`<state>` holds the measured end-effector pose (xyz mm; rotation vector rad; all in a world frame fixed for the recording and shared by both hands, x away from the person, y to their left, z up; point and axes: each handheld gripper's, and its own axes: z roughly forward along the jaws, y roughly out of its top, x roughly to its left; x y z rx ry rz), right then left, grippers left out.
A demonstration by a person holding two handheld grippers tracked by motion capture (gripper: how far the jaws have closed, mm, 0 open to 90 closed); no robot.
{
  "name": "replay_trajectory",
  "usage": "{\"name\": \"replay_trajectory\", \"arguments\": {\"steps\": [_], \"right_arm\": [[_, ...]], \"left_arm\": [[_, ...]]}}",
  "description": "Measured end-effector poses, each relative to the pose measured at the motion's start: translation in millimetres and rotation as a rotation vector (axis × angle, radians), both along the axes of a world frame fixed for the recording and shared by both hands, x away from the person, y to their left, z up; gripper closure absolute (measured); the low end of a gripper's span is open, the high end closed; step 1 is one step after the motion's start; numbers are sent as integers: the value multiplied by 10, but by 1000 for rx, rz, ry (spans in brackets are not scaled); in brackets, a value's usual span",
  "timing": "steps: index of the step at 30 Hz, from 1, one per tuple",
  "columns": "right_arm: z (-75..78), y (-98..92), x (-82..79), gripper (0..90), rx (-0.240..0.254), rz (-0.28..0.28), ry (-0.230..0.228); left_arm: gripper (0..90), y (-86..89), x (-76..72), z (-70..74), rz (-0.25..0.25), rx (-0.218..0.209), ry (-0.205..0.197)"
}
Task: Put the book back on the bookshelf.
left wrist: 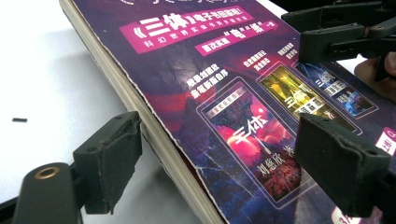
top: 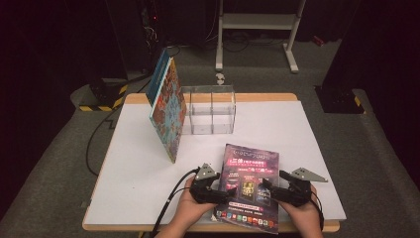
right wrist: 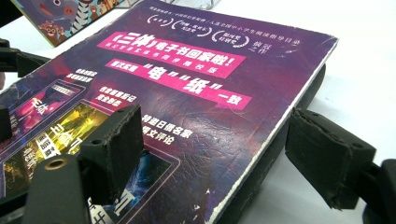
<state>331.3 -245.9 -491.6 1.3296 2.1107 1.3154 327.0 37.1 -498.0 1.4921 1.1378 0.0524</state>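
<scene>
A purple paperback book (top: 250, 173) with pink title bands lies at the table's front middle. My left gripper (top: 224, 191) is at the book's left edge, and my right gripper (top: 270, 188) is at its right edge. In the left gripper view the left gripper (left wrist: 222, 135) stands open, one jaw beside the page edge and the other over the cover of the book (left wrist: 224, 79). In the right gripper view the right gripper (right wrist: 217, 126) is open too, straddling the right edge of the book (right wrist: 196, 88). Neither pair of pads presses the book.
A clear acrylic divider box (top: 208, 110) stands at the back middle of the white table (top: 133, 168). Two colourful books (top: 167, 106) lean upright against its left side. A white stand (top: 257, 22) rises on the floor behind the table.
</scene>
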Motion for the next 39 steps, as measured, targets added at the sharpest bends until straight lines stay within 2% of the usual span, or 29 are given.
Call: {"name": "replay_trajectory", "arguments": {"steps": [3,6,7,9,11,17,21,24,28,31,33,36,39], "right_arm": [[2,0,1,183,-1,0,3],[-1,-11,5,169,1,-3,5],[-2,-17,9,159,-3,-6,3],[2,-36,14,149,-4,-22,8],[2,-61,23,147,-1,-29,13],[-8,-70,38,135,11,-27,30],[-30,-87,61,124,38,-21,52],[-38,-89,77,123,54,-15,70],[-53,-84,105,129,80,8,102],[-45,-79,110,138,82,12,118],[-36,-70,104,139,70,10,107],[-9,-40,83,145,35,8,82],[15,-5,58,165,8,4,61]], "left_arm": [[157,-16,-23,18,-2,37,-30],[193,-74,-39,46,8,48,-59],[197,-95,-43,49,-5,63,-71],[197,-131,-48,51,-11,65,-79],[194,-127,-30,43,-17,56,-61],[144,-91,35,-18,-8,-20,-3],[109,-81,95,-56,-29,-35,37],[75,-109,122,-77,-21,-60,55],[73,-115,143,-87,-44,-68,85],[92,-138,146,-88,-58,-95,119],[134,-148,125,-72,-74,-98,114],[159,-147,101,-51,-78,-68,86],[205,-144,71,-20,-55,-59,55]]}}
